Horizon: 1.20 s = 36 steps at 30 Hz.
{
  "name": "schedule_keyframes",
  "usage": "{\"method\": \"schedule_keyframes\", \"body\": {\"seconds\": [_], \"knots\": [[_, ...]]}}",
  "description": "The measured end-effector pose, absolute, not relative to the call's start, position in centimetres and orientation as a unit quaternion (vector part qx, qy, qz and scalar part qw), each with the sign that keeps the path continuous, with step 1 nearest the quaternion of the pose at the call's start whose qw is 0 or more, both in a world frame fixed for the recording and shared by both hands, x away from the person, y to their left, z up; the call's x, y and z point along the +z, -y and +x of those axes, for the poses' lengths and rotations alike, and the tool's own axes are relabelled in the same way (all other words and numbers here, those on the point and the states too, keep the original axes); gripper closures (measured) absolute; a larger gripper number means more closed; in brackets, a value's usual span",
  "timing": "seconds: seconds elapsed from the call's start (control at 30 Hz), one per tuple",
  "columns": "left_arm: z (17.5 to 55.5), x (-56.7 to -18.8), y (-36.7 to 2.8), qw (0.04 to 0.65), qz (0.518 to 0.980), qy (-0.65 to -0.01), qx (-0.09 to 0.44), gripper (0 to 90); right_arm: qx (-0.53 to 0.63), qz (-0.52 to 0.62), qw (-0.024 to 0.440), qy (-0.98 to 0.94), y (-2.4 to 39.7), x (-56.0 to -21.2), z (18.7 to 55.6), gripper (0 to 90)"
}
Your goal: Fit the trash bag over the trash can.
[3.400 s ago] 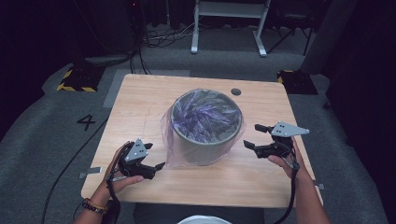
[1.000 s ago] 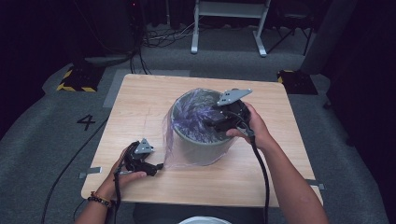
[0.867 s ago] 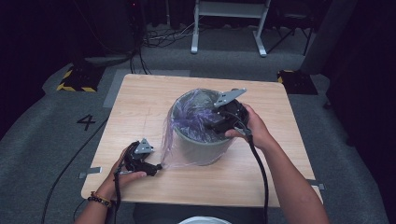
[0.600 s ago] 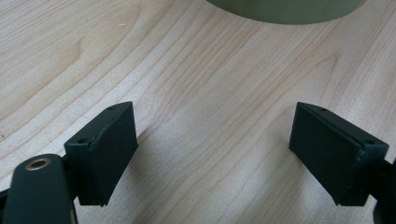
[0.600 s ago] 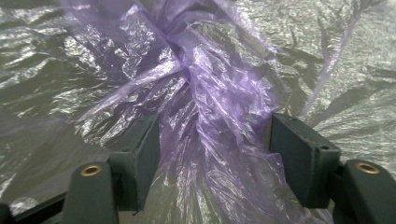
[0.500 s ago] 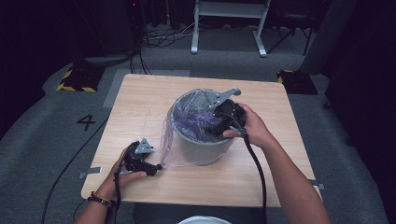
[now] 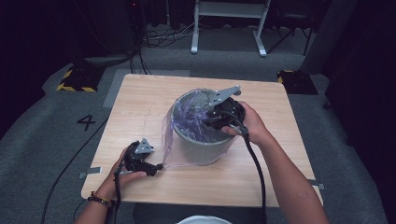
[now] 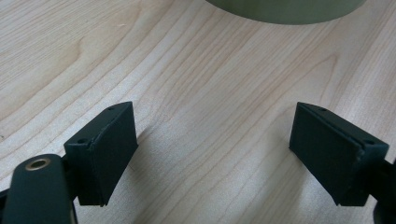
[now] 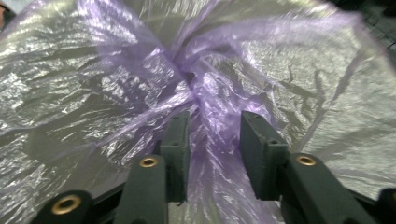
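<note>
So the purple bag (image 7: 196, 122) was stuffed down inside the grey bin (image 7: 201, 148), which sat at the middle of the table (image 7: 140, 100), with some film left draped over the rim on the near-left side. Inside the bin, the right gripper (image 9: 212, 133) had just been closing on a bunched fold of bag, probably to pull it free or reseat it. Whether the fold was truly pinched couldn't be told. The left gripper (image 8: 212, 154) was parked spread and empty on the table, near-left of the bin, likely kept out of the way.

purple bag (image 7: 196, 122) | thin, crinkled, bunched in ctr | lining grey bin (image 7: 203, 149) | bin upright, table ctr
</note>
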<state>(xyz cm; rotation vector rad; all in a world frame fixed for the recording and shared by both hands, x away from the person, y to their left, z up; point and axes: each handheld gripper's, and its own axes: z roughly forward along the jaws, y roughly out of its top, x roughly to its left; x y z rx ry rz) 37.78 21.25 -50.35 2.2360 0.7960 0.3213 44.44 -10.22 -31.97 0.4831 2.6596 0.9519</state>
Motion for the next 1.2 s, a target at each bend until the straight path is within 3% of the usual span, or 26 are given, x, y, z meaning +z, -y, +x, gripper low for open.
{"method": "schedule_keyframes", "body": {"seconds": [0.1,0.23,0.8,1.2], "knots": [[37.8,-50.4,-21.2,0.365,0.869,-0.311,0.125,14.8,0.313,0.174,0.129,-0.925,10.1,-32.1,44.7,68.1],[37.8,-50.4,-21.2,0.365,0.869,-0.310,0.125,14.8,0.284,0.182,0.110,-0.935,10.0,-32.5,45.2,61.3],[37.8,-50.4,-21.2,0.366,0.868,-0.311,0.125,14.8,0.242,0.196,0.109,-0.944,9.6,-33.1,45.3,25.6],[37.8,-50.4,-21.2,0.365,0.869,-0.310,0.125,14.8,0.296,0.204,0.130,-0.924,10.5,-32.2,44.9,21.1]]}}
